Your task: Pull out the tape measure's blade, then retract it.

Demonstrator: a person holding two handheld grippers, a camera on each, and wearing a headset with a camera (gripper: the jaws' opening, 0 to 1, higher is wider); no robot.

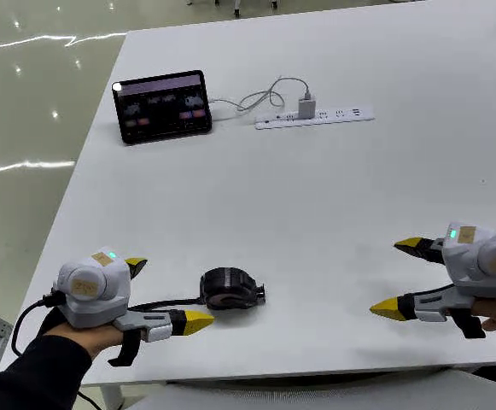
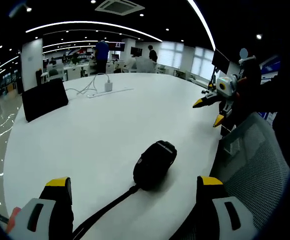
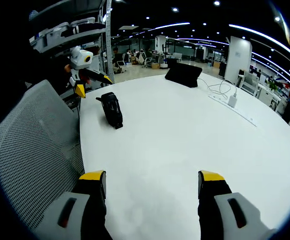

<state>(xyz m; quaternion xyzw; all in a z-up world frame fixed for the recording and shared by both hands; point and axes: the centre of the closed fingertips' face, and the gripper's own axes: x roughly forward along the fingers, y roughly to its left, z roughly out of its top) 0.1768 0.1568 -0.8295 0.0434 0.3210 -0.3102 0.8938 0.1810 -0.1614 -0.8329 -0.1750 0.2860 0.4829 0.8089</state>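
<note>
The tape measure [image 1: 230,289] lies on the white table [image 1: 316,213] near its front edge, just ahead of the left gripper [image 1: 169,291], whose jaws stand wide apart and hold nothing; a black strap [image 1: 171,302] trails from the case back between them; the right gripper [image 1: 395,276], jaws also spread and empty, sits well apart to the right near the same edge, with bare tabletop between; a tablet [image 1: 162,106] and power strip [image 1: 316,117] lie far back; a mesh chair [image 3: 35,160] stands beside the near edge.
</note>
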